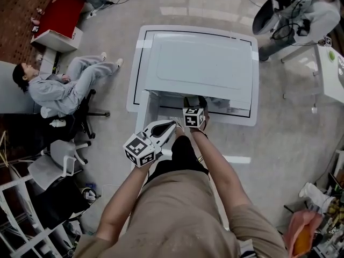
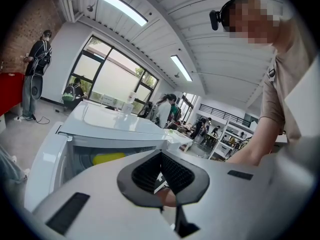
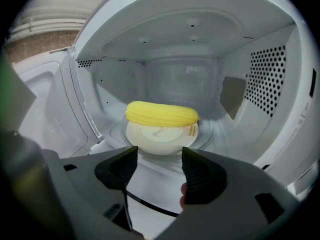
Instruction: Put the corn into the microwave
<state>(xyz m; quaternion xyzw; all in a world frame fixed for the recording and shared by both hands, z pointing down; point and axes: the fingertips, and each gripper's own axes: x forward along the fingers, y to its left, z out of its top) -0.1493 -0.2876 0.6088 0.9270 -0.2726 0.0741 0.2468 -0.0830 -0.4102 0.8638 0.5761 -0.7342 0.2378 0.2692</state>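
A yellow corn cob [image 3: 161,114] lies across a white plate [image 3: 160,136] on the glass turntable inside the open white microwave [image 3: 170,79]. My right gripper [image 3: 159,169] stands just outside the opening, in front of the plate. Its jaws are wide open with nothing between them. In the head view the right gripper [image 1: 194,105] is at the front of the microwave [image 1: 199,63]. To the left and nearer me, the left gripper [image 1: 161,130] is held back from the oven. In its own view the left gripper [image 2: 161,156] is shut and empty, and the corn [image 2: 107,158] shows through the opening.
The microwave door [image 3: 45,109] hangs open on the left. The oven sits on a white table [image 1: 137,74]. A person sits at the left [image 1: 59,87] beside office chairs [image 1: 64,160]. Another person [image 1: 301,12] stands at the far right.
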